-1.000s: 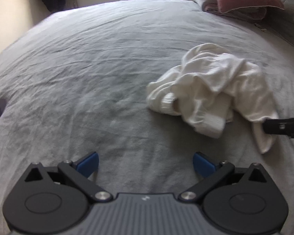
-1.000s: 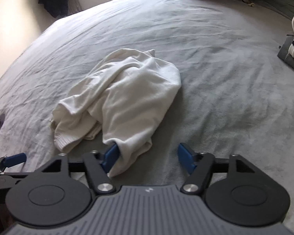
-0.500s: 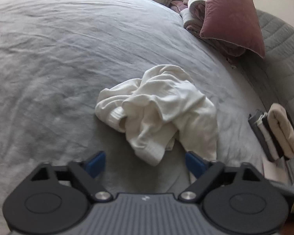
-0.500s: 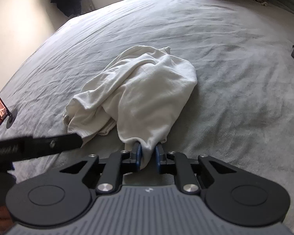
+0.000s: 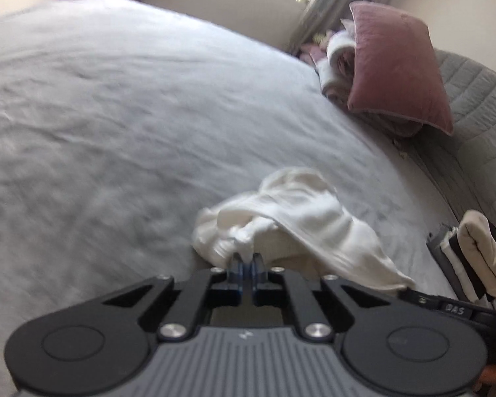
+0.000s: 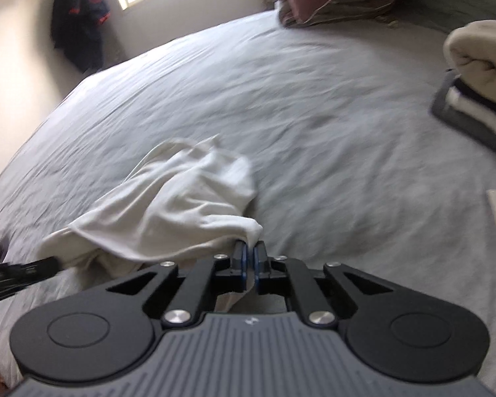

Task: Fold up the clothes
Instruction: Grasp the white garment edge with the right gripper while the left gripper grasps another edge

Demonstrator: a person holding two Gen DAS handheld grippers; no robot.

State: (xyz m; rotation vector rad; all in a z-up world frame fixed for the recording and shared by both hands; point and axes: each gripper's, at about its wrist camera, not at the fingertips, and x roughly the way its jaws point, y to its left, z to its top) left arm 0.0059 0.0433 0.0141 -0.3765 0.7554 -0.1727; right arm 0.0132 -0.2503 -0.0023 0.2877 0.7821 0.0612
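Observation:
A crumpled white garment (image 5: 301,218) lies on the grey bed (image 5: 115,132), its near edge raised off the cover. My left gripper (image 5: 247,259) is shut on a bunched fold at the garment's near left side. In the right wrist view the same white garment (image 6: 182,208) stretches leftwards from my right gripper (image 6: 250,248), which is shut on its near right corner. The cloth sags between the two grips. The other tool shows as a black bar at the edge of each view. Both views are motion-blurred.
A pink pillow (image 5: 396,66) on rolled bedding sits at the head of the bed. A stack of folded clothes (image 6: 479,76) lies at the right side, also seen as folded clothes (image 5: 476,254). Dark clothing (image 6: 79,29) hangs on the far wall.
My left gripper has shut on the garment; it was open half a second ago. My right gripper shut a little earlier. Both now lift the near edge, and the views have tilted up.

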